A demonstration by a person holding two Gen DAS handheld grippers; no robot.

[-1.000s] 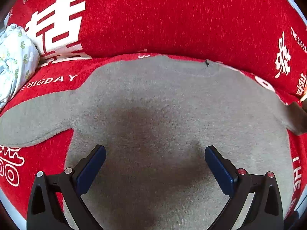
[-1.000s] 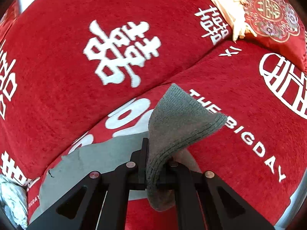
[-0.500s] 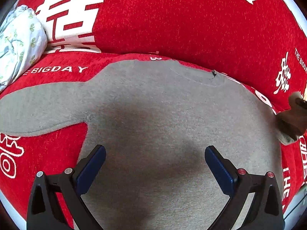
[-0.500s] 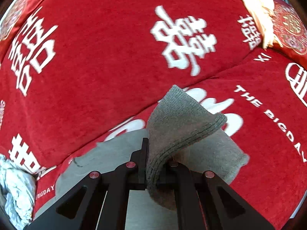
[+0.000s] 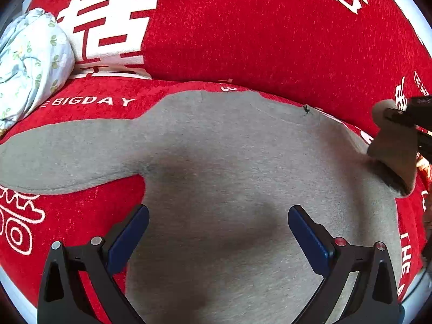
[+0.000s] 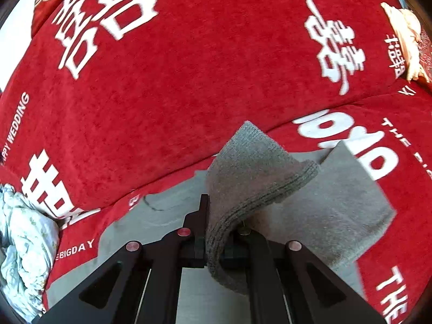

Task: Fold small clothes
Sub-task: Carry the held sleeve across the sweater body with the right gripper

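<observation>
A small grey sweater point(image 5: 229, 167) lies flat on a red sofa seat, its left sleeve point(image 5: 54, 151) stretched out to the left. My left gripper point(image 5: 218, 232) is open and empty, hovering over the sweater's lower body. My right gripper point(image 6: 217, 232) is shut on the ribbed cuff of the right sleeve point(image 6: 251, 178) and holds it lifted and folded back over the sweater. In the left wrist view the right gripper with the lifted sleeve point(image 5: 394, 145) shows at the right edge.
The red sofa cover point(image 5: 270, 32) with white lettering forms the seat and the backrest behind. A crumpled pale floral cloth point(image 5: 29, 62) lies at the left end. A cream item point(image 6: 407, 35) and a patterned red cushion sit at the far right.
My right gripper has carried the sleeve cuff leftward, in over the sweater body. My left gripper has drifted left and stayed open.
</observation>
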